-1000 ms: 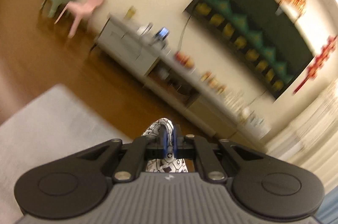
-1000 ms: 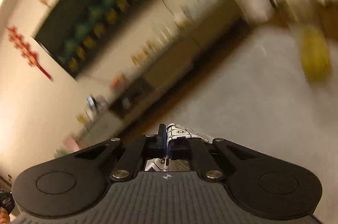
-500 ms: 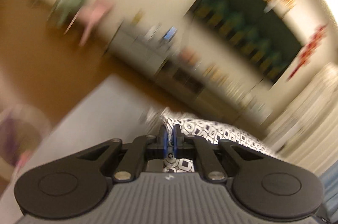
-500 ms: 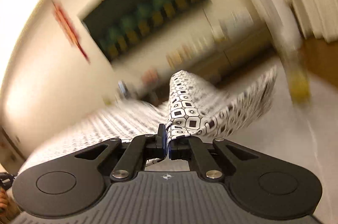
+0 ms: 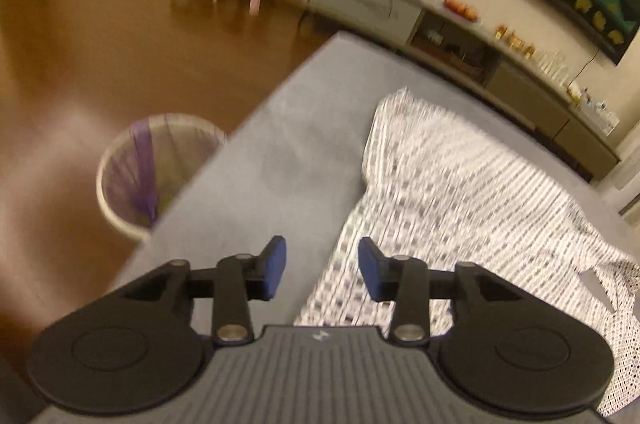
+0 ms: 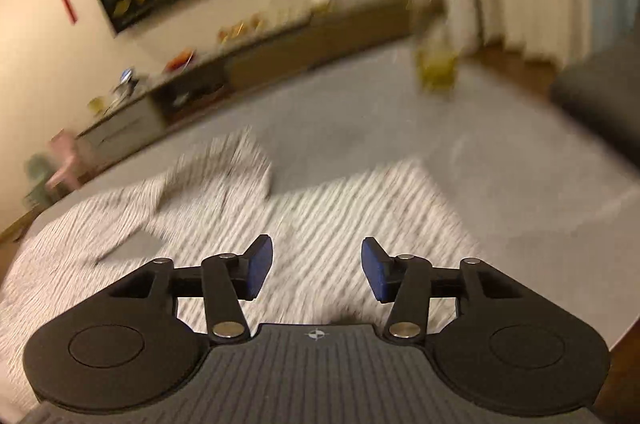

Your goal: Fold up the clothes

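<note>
**Both jaws spread, garment lying out on the grey surface**

I have the left gripper [image 5: 321, 266] hanging above the grey surface [image 5: 280, 144] with its jaws spread wide and nothing between them. The patterned garment [image 5: 460, 192] lies ahead of those jaws and off to their right, its near edge running just under the right-hand pad [image 5: 370, 270]. Beyond the left-hand pad there is bare grey, then the edge of the surface, and past that a bin [image 5: 156, 168] with a purple liner on the brown floor.

My right gripper [image 6: 317, 270] is also spread and empty. Here the garment [image 6: 320, 216] sits directly beneath and ahead of the jaws, running far out to their left, where a patch of grey shows through a gap in the cloth. A flap or sleeve [image 6: 236, 164] stands ahead and to the left of the jaws, partly doubled over. To the right of the jaws the cloth ends and the grey surface [image 6: 520, 184] carries on.

I judge the cloth is spread this way so that both grippers can reach its near edge from one side. It looks loosely laid out, not neatly folded, though the blur hides the creases. Whether it is laid flat for a fold to come or rests between folds, I cannot tell.
</note>
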A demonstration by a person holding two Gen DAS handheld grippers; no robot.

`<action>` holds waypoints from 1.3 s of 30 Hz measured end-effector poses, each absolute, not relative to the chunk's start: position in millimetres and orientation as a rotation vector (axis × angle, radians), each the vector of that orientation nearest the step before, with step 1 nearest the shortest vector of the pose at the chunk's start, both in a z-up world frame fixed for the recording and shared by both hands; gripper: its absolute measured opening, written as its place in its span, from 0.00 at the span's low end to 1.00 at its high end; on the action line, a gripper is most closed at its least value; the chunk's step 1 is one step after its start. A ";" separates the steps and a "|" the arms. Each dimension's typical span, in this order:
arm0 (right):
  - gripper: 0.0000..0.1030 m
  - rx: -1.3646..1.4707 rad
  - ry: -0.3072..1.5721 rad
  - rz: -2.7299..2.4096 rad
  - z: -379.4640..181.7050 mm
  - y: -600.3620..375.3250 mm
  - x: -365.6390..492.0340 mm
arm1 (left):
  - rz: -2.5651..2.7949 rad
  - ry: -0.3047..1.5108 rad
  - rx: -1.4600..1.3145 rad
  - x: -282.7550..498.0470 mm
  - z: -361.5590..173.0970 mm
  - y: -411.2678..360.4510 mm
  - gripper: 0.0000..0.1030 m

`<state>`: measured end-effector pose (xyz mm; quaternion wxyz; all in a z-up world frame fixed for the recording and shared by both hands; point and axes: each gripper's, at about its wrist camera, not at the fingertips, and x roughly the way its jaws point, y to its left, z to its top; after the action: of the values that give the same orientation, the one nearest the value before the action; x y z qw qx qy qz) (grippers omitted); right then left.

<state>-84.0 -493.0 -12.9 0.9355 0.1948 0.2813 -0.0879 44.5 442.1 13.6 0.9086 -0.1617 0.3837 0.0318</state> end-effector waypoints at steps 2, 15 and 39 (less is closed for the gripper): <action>0.55 0.402 0.554 -0.155 -1.1 -496.2 -66.5 | 0.061 0.780 -0.326 43.5 16.4 435.0 0.42; 0.67 0.195 0.803 0.022 -63.1 -390.2 174.4 | -0.120 0.964 -0.238 187.9 -44.1 305.4 0.44; 0.81 0.305 0.850 -0.089 -64.2 -440.7 199.7 | -0.089 0.982 -0.246 219.3 -90.0 321.4 0.35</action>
<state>199.7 -440.7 -64.2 0.8988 0.1471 0.4107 -0.0429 219.3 321.4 -90.0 0.8736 -0.1176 0.4702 -0.0424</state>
